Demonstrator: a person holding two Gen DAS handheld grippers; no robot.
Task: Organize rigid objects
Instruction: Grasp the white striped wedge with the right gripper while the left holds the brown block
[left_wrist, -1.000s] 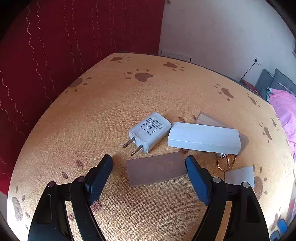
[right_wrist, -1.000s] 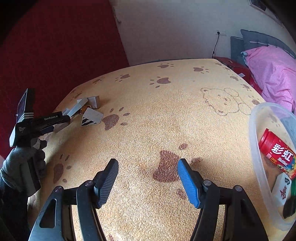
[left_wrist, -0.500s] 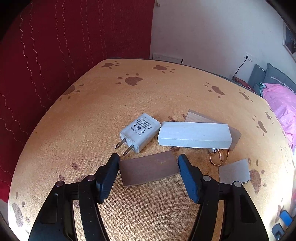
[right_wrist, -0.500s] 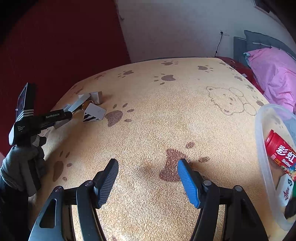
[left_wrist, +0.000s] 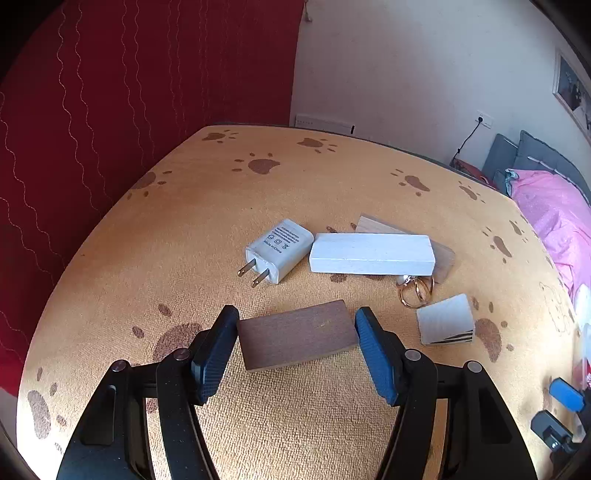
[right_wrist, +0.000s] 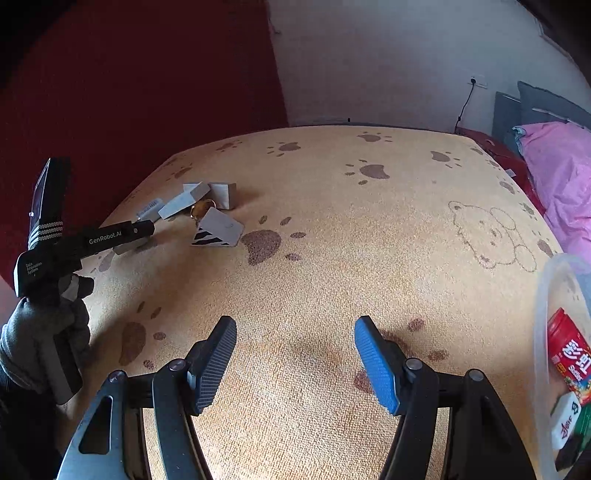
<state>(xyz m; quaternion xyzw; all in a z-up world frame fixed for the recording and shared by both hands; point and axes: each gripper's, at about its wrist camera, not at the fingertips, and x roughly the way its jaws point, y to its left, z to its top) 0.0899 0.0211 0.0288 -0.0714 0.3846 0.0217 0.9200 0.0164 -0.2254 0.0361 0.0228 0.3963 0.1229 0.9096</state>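
left tongs (left_wrist: 295, 345) clamped across brown slab (left_wrist: 296, 334) ends, to lift it off counter (left_wrist: 207, 206) | right tongs (right_wrist: 295, 354) apart, empty, free beside bin (right_wrist: 543, 295) for drop-off

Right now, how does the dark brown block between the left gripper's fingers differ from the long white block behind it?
The dark brown block is thin, flat and plate-like; the long white block is thicker and longer. The brown one sits between the left gripper fingers; the white one lies partly on a pale wooden piece. Both are rectangular.
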